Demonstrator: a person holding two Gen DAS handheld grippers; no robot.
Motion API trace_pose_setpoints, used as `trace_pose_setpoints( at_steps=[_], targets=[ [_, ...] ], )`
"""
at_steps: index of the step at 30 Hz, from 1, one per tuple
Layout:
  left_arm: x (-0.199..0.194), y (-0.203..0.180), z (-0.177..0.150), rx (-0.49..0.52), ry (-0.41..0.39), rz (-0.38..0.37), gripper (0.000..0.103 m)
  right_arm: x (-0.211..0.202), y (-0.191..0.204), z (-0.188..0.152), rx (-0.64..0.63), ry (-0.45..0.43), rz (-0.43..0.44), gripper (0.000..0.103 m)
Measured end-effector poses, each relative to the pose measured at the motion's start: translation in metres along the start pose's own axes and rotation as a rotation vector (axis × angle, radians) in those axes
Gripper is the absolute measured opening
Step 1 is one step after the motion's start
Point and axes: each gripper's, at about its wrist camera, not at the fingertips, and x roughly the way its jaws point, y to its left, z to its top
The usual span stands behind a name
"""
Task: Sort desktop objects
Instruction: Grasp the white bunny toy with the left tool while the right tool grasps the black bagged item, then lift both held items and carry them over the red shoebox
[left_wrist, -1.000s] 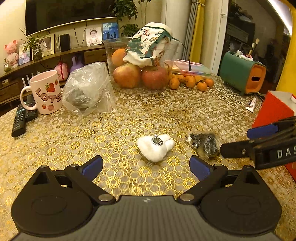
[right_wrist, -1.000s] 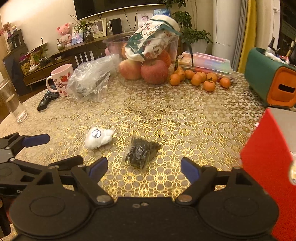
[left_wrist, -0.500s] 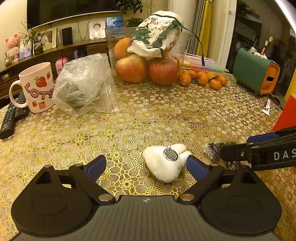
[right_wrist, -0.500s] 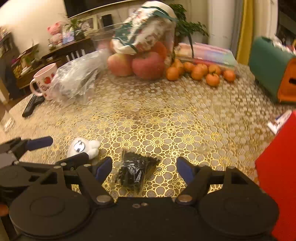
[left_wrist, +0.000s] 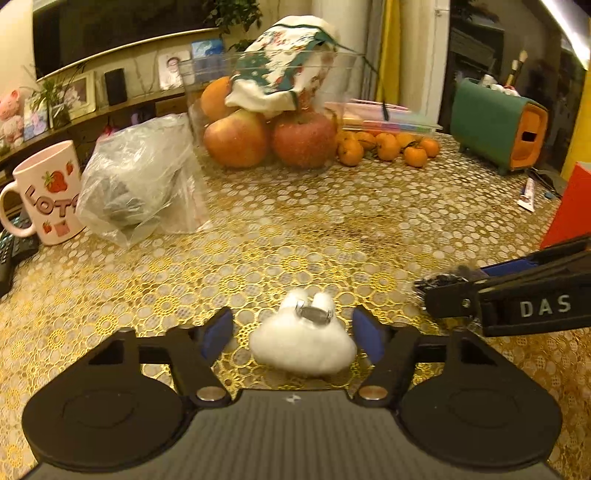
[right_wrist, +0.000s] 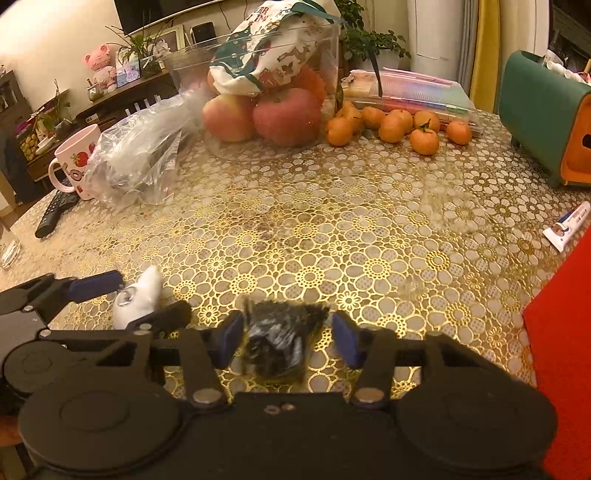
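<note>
A white fluffy charm (left_wrist: 303, 343) with a metal ring lies on the gold-patterned table (left_wrist: 332, 229). My left gripper (left_wrist: 291, 338) straddles it with its jaws closing; the right pad is almost on the fluff, while a gap shows at the left pad. Just to its right lies a small dark crinkly packet (right_wrist: 280, 339). My right gripper (right_wrist: 288, 339) is closing around it, the left pad at its edge and the right pad just clear. Each gripper also shows in the other's view: the right gripper (left_wrist: 476, 284) and the left gripper (right_wrist: 133, 299).
Behind stand a pink strawberry mug (left_wrist: 48, 192), a clear plastic bag (left_wrist: 140, 181), a glass bowl of apples (left_wrist: 269, 136) and several tangerines (left_wrist: 388, 147). A green and orange box (left_wrist: 495, 125), a small tube (right_wrist: 569, 225) and a red box (right_wrist: 565, 332) are on the right, a remote (right_wrist: 55, 214) on the left.
Both grippers moved forward and down over their objects and their jaws narrowed. The white charm now sits between the left pads and the dark packet between the right pads.
</note>
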Motion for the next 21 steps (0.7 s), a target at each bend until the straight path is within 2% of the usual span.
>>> trace_pose_setpoints(
  at_steps=[5,11,21],
  targets=[
    [-0.003,-0.008,0.000,0.040,-0.003,-0.014,0.048,-0.001,0.001,-0.002,-0.006,-0.012,0.001,0.041],
    [-0.007,-0.010,-0.001,0.044,0.005,-0.013,0.044,-0.003,0.003,-0.003,0.009,-0.015,-0.005,0.036],
    [-0.026,-0.010,-0.002,-0.004,0.029,-0.011,0.044,-0.023,-0.002,-0.010,0.037,-0.012,-0.018,0.035]
  ],
)
